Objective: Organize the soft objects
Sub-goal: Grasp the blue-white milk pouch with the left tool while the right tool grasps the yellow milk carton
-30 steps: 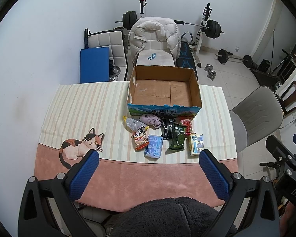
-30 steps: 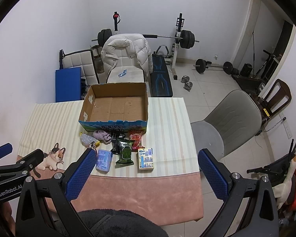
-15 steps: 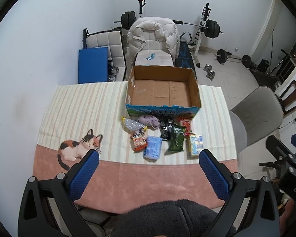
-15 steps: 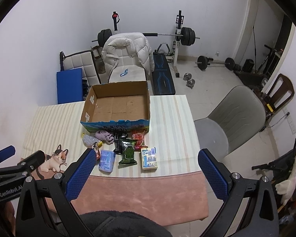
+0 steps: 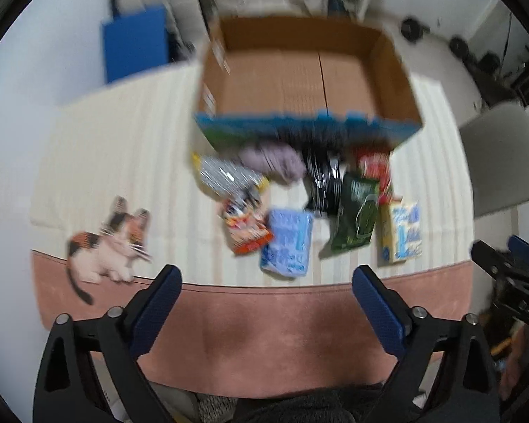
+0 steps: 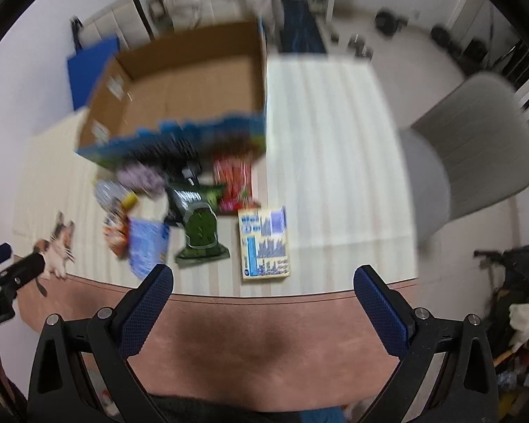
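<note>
We note the left tongs [image 5: 266, 283] closing, nothing between them, above the light-blue soft packet [image 5: 288, 243] on the striped tabletop [image 5: 123, 162]. Right tongs [image 6: 262, 280] spread wide, empty, just short of the yellow-blue carton [image 6: 264, 243].

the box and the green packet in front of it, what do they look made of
The box looks like corrugated cardboard: matt brown inside with ribbed flaps on the floor, and a printed blue outer face. The green packet looks like thin plastic film, probably a snack pouch: it shows creases and a slight sheen, though blur leaves the finish unsure.
</note>
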Tool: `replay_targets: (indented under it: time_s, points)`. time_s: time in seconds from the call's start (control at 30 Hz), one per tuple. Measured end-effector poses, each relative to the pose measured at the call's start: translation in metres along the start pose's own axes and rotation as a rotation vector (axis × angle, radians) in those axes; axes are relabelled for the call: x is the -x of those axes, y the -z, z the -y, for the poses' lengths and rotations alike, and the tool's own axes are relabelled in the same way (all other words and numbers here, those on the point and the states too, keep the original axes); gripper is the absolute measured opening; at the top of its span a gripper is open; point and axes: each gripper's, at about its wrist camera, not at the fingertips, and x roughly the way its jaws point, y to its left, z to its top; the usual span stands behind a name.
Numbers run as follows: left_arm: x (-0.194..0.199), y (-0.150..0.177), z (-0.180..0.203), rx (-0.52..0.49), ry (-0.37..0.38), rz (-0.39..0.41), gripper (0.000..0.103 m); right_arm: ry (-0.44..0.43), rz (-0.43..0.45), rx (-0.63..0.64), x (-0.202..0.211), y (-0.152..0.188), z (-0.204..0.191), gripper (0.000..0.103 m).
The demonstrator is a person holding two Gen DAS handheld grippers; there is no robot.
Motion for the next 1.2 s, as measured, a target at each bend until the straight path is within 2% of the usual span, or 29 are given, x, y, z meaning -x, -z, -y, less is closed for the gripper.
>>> replay_targets:
  time_s: [0.17, 0.2, 0.23, 0.27, 0.43, 0.7, 0.8, 0.83, 0.87, 0.93, 1.03, 1.2]
  points:
    - [-0.088, -0.011, 0.012, 0.0, 0.029, -0.145, 0.096, -0.012, -0.139, -0.016, -0.09, -0.01, 0.004, 0.1]
    - [-0.103, -0.012, 0.013, 0.003, 0.038, -0.167, 0.094, -0.013, -0.162, -0.017, -0.104, -0.012, 0.004, 0.099]
    - [-0.117, -0.014, 0.014, 0.007, 0.039, -0.194, 0.087, -0.015, -0.186, -0.017, -0.117, -0.013, 0.004, 0.099]
    - [-0.131, -0.015, 0.014, 0.013, 0.051, -0.223, 0.082, -0.015, -0.207, -0.018, -0.128, -0.014, 0.004, 0.098]
    - [-0.176, -0.015, 0.016, 0.029, 0.063, -0.299, 0.081, -0.014, -0.268, -0.032, -0.165, -0.014, 0.008, 0.093]
    - [-0.198, -0.008, 0.021, 0.021, 0.081, -0.325, 0.081, -0.044, -0.309, -0.037, -0.192, -0.004, 0.006, 0.089]
    - [-0.202, -0.004, 0.018, 0.021, 0.074, -0.335, 0.063, -0.043, -0.322, -0.035, -0.201, 0.001, 0.003, 0.084]
    - [-0.21, 0.001, 0.015, 0.026, 0.081, -0.336, 0.057, -0.038, -0.324, -0.034, -0.204, 0.003, 0.003, 0.077]
    - [-0.21, 0.003, 0.013, 0.033, 0.085, -0.333, 0.053, -0.034, -0.33, -0.033, -0.207, 0.006, 0.003, 0.067]
    - [-0.209, 0.011, 0.008, 0.039, 0.082, -0.319, 0.049, -0.046, -0.339, -0.039, -0.213, 0.012, 0.005, 0.066]
    - [-0.196, 0.022, -0.002, 0.05, 0.099, -0.305, 0.046, -0.055, -0.351, -0.041, -0.217, 0.029, 0.008, 0.066]
    - [-0.184, 0.066, -0.011, 0.057, 0.125, -0.302, 0.047, -0.087, -0.376, -0.038, -0.224, 0.074, 0.012, 0.066]
